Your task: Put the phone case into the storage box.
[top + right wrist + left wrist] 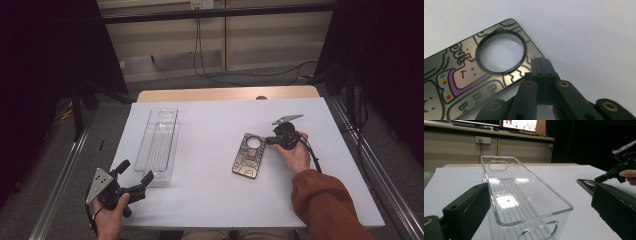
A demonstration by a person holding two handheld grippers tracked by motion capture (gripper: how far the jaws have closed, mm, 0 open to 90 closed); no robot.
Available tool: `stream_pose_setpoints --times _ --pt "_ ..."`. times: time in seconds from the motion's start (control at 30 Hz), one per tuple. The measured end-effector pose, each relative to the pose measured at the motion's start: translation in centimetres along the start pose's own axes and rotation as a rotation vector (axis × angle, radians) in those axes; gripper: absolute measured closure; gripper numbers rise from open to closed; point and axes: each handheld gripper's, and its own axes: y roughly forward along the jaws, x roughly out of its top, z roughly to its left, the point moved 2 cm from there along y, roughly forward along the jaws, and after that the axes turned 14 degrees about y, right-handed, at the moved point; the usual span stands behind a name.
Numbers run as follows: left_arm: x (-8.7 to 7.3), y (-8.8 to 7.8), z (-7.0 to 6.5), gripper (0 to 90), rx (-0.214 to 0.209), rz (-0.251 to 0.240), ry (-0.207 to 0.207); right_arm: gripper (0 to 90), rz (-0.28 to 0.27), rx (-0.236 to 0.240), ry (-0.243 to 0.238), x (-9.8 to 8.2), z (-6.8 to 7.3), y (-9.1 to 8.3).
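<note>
A clear plastic bin (159, 145) lies lengthwise on the left of the white table. My left gripper (135, 170) sits at the bin's near end. In the left gripper view, the left gripper (541, 215) is open wide, with the bin (524, 197) between its jaws and a gap on the right side. A phone case (249, 155) with cartoon print and a round camera hole lies flat at centre right. My right gripper (268, 141) is shut, its tips (541, 66) at the case (469, 75) edge beside the hole, with nothing seen between them.
The white table cover (210, 200) has bare room in the middle and at the front. A wooden table edge (225, 93) shows at the back. Metal rails (60, 185) run along both sides, and cables (235, 77) lie on the floor behind.
</note>
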Motion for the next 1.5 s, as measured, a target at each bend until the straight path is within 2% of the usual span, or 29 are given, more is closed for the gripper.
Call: stream_pose_setpoints --times 0.03,0.07,0.13,0.27,0.4,0.43,0.67,0.7,0.9,1.03,1.1,1.17,1.3,1.43,1.47,1.5 --pt "0.0 0.0 0.0 2.4 0.005 0.001 -0.003 90.0 -0.003 0.003 -0.005 0.1 0.0 0.1" --pt "0.0 0.0 0.0 2.4 0.005 0.004 -0.002 90.0 0.010 -0.009 0.013 0.2 0.2 0.1" --pt "0.0 0.1 -0.1 2.4 -0.001 0.001 -0.002 90.0 0.002 0.005 0.013 0.4 0.5 0.5" --pt "0.0 0.0 0.0 2.4 0.006 0.003 -0.002 90.0 -0.006 0.005 -0.020 1.0 1.1 1.1" --pt "0.0 0.1 0.0 2.4 -0.002 -0.001 -0.005 90.0 0.006 0.019 -0.004 1.3 1.6 1.5" --pt "0.0 0.0 0.0 2.4 0.001 0.002 -0.003 90.0 -0.009 0.023 -0.012 1.4 1.7 1.7" --pt "0.0 0.1 0.0 2.4 0.000 0.004 0.001 90.0 -0.007 0.049 -0.013 1.9 2.4 2.4" --pt "0.0 0.1 0.0 2.4 0.003 0.005 0.000 90.0 -0.021 0.054 -0.022 2.0 2.5 2.6" --pt "0.0 0.0 0.0 2.4 -0.001 0.002 0.001 90.0 -0.011 0.066 -0.028 2.4 3.5 3.2" --pt "0.0 0.0 0.0 2.4 -0.003 0.001 -0.003 90.0 -0.023 0.100 -0.028 2.4 3.5 3.5" --pt "0.0 0.0 0.0 2.4 0.004 0.005 -0.001 90.0 -0.028 0.096 -0.010 2.4 3.3 3.7" --pt "0.0 0.0 0.0 2.4 0.004 0.006 0.000 90.0 -0.039 0.111 -0.018 2.5 3.3 3.9" --pt "0.0 0.1 0.0 2.4 0.001 0.003 0.000 90.0 -0.036 0.117 -0.028 2.6 3.6 4.0" --pt "0.0 0.1 0.0 2.4 0.000 0.004 0.000 90.0 -0.024 0.096 -0.020 2.8 3.9 4.2" --pt "0.0 0.0 0.0 2.4 0.001 0.004 0.001 90.0 -0.028 0.099 -0.037 2.9 3.9 4.3" --pt "0.0 0.0 0.0 2.4 -0.002 0.001 -0.002 90.0 -0.031 0.113 -0.027 3.0 4.1 4.4"
